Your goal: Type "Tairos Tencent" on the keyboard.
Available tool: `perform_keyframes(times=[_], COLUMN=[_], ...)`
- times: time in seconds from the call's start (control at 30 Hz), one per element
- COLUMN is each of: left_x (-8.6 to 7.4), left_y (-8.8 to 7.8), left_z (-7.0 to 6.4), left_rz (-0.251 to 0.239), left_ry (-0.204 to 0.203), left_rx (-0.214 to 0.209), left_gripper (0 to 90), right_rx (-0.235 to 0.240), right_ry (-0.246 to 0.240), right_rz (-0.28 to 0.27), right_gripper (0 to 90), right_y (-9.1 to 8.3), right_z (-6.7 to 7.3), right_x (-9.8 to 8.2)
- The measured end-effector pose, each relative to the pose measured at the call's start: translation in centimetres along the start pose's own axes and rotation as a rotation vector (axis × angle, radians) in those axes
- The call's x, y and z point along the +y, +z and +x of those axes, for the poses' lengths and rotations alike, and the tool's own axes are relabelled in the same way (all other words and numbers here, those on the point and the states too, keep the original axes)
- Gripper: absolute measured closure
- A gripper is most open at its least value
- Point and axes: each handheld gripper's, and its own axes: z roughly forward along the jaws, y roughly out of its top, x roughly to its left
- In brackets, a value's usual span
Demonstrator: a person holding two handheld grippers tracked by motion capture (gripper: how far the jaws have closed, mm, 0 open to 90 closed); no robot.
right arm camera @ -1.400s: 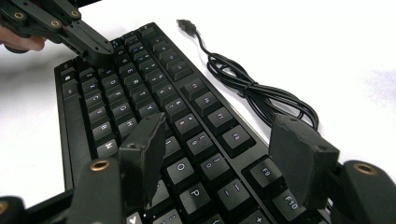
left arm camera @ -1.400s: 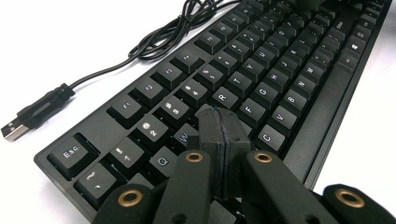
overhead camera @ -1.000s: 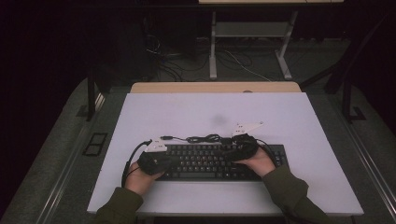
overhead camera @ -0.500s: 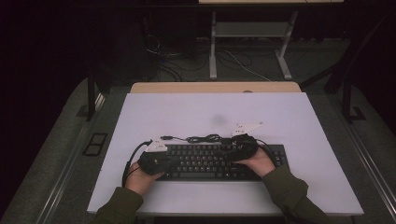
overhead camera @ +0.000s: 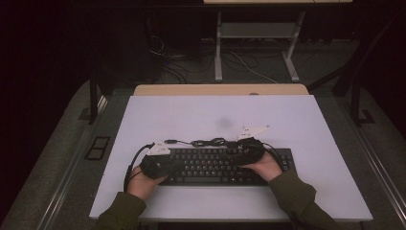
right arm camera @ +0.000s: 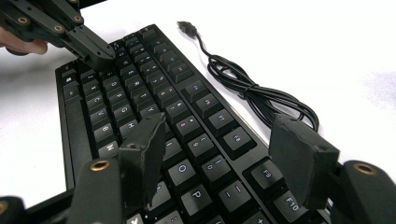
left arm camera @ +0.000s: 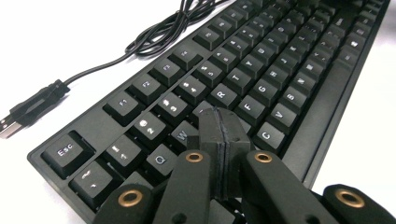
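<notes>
A white tabletop [overhead camera: 191, 115] spreads across the middle of the high view, with a faint grey smudge [overhead camera: 223, 122] near its centre. A wooden edge strip [overhead camera: 220, 89] borders it toward 12 o'clock. Beyond that stands a pale metal desk frame [overhead camera: 218, 52], and loose cables [overhead camera: 249, 64] lie on the dark floor around its legs. At 9 o'clock a double floor plate [overhead camera: 97, 147] sits in the grey carpet [overhead camera: 57, 158] (just beside a metal rail). A black post [overhead camera: 355, 96] rises at 3 o'clock.
</notes>
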Motion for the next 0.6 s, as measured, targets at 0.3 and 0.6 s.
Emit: perform_keyframes(times=[0.3,0.6], left_x=[0.28,0.62], left_y=[-0.29,-0.33], left_z=[-0.22,-0.79], left_rz=[-0.023,-0.047], left_ry=[-0.011,-0.015], left_rx=[-0.022,-0.06], left_gripper=[89.3,89.3], right_rx=[-0.002,-0.012], right_ry=[0.001,0.014], right_rz=[-0.002,-0.005], right_gripper=[35.3,32.7], right_y=[-0.03,-0.09], right_z=[-0.03,-0.19], right_x=[0.01,0.02])
